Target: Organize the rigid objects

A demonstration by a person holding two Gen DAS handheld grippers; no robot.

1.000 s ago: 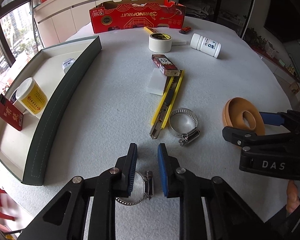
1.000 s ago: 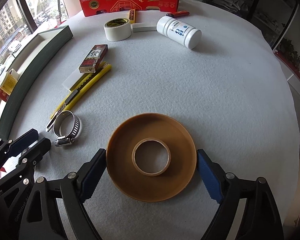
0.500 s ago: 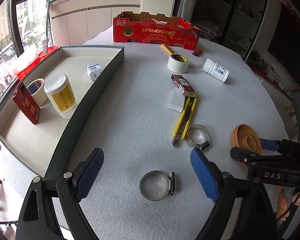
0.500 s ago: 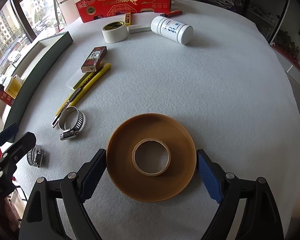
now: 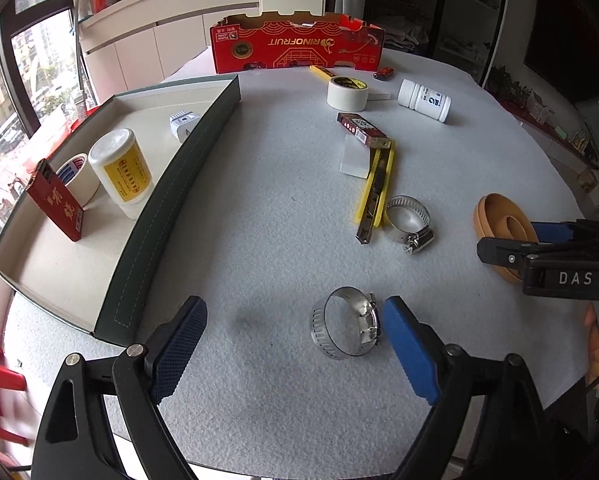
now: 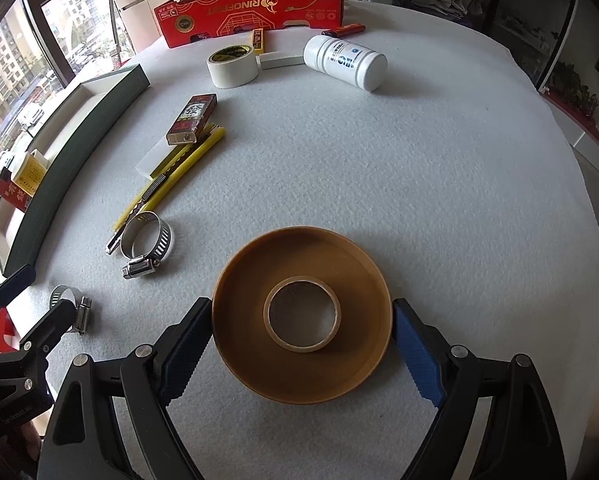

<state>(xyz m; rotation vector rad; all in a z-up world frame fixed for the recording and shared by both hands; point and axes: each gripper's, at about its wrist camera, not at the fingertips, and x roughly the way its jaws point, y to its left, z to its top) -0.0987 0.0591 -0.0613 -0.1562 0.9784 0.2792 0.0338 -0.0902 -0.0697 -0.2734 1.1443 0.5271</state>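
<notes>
Grey felt covers the round table (image 5: 283, 184), where a green-walled tray (image 5: 171, 200) is fully seen only from the left wrist. Brown glossy tape roll (image 6: 301, 316) is bracketed by the wide-spread right gripper (image 6: 301, 354), contact unclear. A ridged steel hose clamp (image 5: 345, 328) lies free between the left gripper (image 5: 295, 344) jaws, which have just been opening.

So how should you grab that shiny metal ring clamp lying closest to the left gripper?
Grip the shiny metal hose clamp across its thin band, coming from above. It lies with its opening tilted upward, so one finger can go inside and one outside. Avoid the bulky screw housing on its right side.
</notes>
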